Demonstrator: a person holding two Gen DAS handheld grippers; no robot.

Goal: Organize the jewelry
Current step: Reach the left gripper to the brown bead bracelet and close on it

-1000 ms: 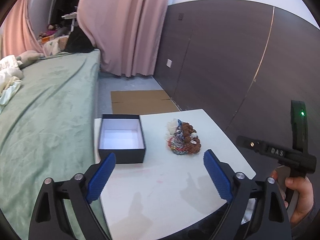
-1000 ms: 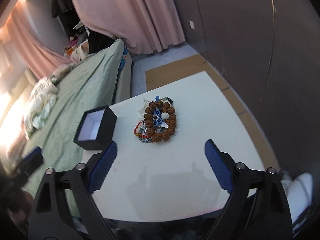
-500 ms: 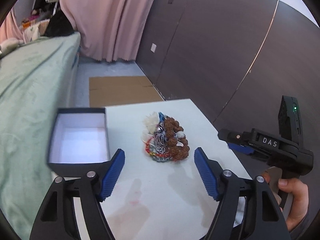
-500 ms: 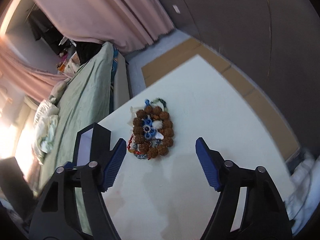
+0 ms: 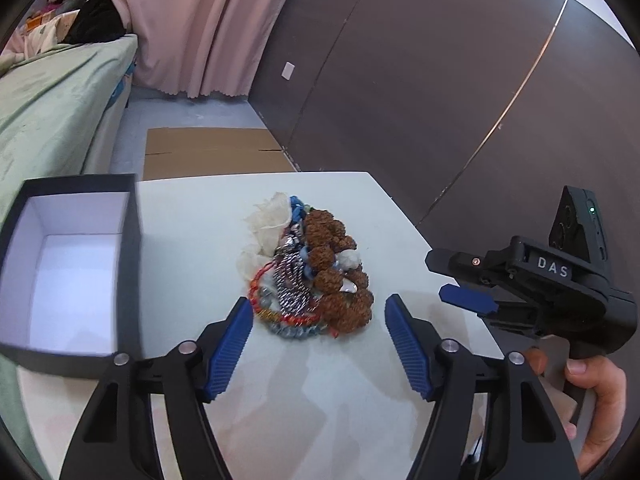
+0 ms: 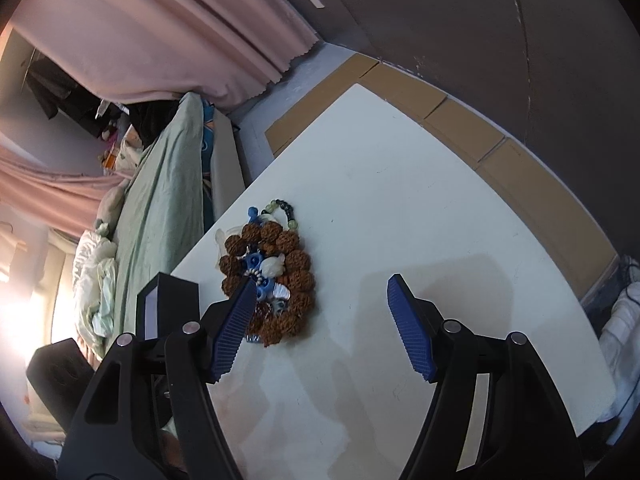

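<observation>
A pile of jewelry [image 5: 308, 272] lies in the middle of the white table [image 5: 320, 392]: a brown bead bracelet, red and blue cords, a silver chain and white pieces. My left gripper [image 5: 320, 340] is open, its blue fingers on either side of the pile's near edge, just above the table. An open black box with a white inside [image 5: 72, 268] stands to the left of the pile. My right gripper [image 6: 320, 328] is open to the right of the pile [image 6: 272, 276]; it also shows in the left wrist view [image 5: 468, 298].
A green bed [image 5: 48, 112] runs along the table's left side. Brown cardboard [image 5: 212, 156] lies on the floor beyond the table. A dark panelled wall [image 5: 440, 80] stands to the right. Pink curtains [image 5: 192, 28] hang at the back.
Both grippers have moved forward and down toward the jewelry pile. My left gripper's fingers now flank the pile's near edge. My right gripper has tilted and come closer from the right.
</observation>
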